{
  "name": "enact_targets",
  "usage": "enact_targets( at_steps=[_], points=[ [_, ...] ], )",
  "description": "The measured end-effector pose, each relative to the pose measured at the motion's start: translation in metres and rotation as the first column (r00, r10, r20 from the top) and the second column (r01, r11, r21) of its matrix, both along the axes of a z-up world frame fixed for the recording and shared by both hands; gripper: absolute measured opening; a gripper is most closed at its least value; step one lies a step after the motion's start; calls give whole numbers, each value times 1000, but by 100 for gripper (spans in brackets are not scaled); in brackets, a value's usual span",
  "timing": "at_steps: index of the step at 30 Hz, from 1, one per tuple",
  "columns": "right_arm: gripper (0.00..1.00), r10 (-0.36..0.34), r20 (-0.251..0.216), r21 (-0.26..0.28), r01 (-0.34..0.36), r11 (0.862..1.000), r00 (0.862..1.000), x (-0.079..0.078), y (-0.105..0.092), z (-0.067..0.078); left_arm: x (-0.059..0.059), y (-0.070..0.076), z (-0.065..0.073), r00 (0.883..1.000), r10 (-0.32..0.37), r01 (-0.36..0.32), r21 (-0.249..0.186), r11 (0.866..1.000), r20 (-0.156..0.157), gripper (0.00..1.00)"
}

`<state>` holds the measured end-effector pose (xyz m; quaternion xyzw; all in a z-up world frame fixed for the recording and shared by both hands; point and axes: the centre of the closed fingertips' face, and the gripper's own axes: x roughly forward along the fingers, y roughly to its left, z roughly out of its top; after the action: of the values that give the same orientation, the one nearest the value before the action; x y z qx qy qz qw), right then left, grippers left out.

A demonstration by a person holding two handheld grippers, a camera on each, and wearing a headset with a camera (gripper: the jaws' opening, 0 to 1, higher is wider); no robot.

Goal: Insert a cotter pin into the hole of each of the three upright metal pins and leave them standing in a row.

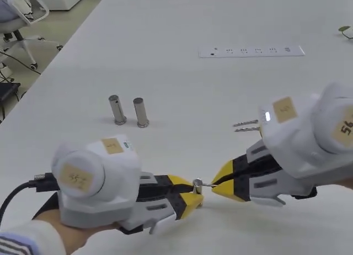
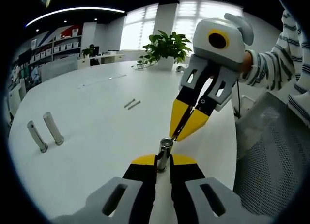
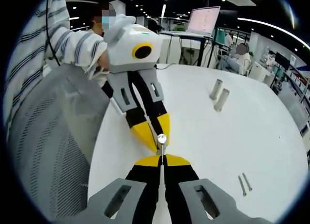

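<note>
Nearest, the left gripper (image 1: 193, 195) is clamped on one metal pin (image 1: 197, 184), gripped low so its top stays clear and the hole faces the other claw. The right gripper (image 1: 216, 184) pinches a cotter pin (image 1: 206, 184) lengthwise, tip at the pin's head. Whether it's in the hole is hard to tell.

Further back, two other metal pins (image 1: 141, 112) stand upright side by side, prob. next in line. Spare cotter pins (image 1: 246, 126) lie flat to the right, w/in easy reach. A power strip (image 1: 251, 51) sits far off.
</note>
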<state>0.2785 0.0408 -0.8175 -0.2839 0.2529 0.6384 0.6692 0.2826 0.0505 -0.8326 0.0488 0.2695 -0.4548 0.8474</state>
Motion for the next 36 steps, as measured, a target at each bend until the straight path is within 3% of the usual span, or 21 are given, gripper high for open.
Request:
enact_targets(
  at_steps=[10, 14, 22, 28, 36],
  points=[
    [4, 30, 12, 8, -30, 1000, 999, -2, 6, -1, -1, -1, 0, 1000, -3, 3, -7, 1000, -8, 8],
    [13, -8, 1, 26, 8, 1000, 1000, 4, 1, 1, -1, -1, 0, 1000, -3, 3, -9, 1000, -9, 8],
    [10, -16, -19, 19, 16, 1000, 1000, 2, -10, 1, 0, 0, -1, 1000, -4, 3, -10, 1000, -11, 8],
    [5, -3, -27, 34, 4, 999, 1000, -5, -8, 3, 0, 1, -1, 1000, -1, 0, -8, 1000, -10, 8],
    [3, -16, -24, 52, 17, 998, 1000, 0, -2, 5, 0, 1, -1, 1000, 1, -1, -11, 1000, -11, 8]
  ],
)
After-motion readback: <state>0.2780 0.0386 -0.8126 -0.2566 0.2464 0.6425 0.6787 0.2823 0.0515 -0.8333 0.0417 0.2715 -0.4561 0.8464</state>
